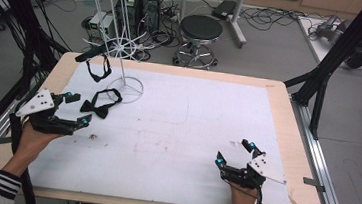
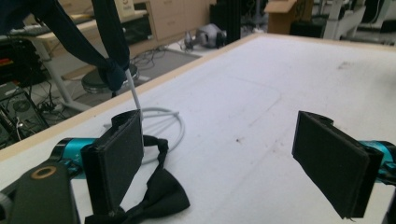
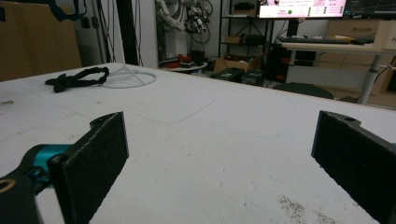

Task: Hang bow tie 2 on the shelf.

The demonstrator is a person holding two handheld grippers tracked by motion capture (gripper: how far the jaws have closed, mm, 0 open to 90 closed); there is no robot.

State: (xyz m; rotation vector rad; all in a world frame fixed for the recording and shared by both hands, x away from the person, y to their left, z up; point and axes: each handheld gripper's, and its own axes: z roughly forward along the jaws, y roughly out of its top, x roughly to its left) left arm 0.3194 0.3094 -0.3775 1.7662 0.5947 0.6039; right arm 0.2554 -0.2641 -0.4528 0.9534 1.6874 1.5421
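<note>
- The left gripper (image 1: 74,107) sits at the near-left part of the table, jaws spread wide with nothing between them. It points toward the rack end of the table, which suggests it is lined up for a pick rather than parked.
- The black bow tie (image 1: 99,103) lies flat on the white mat (image 1: 191,133), just beyond that gripper's tips and slightly to their right in the high view. In the left gripper view the bow tie (image 2: 156,191) shows low down, just beside the inner face of the left-hand jaw and partly behind it, not yet between the pads; I cannot tell whether it touches the jaw.
- Its neck strap loops back toward the round base ring of the white wire rack (image 1: 126,87), so the tie lies near the foot of the stand where it probably has to be hung.
- A second bow tie (image 1: 99,69) already hangs from a low arm of the rack, which suggests what the work in hand is.
- The right gripper (image 1: 234,153) rests at the near-right of the mat, also wide open and empty, well apart from the tie. In the right gripper view the tie (image 3: 77,79) is far off at the upper left, so this hand seems to be waiting.
</note>
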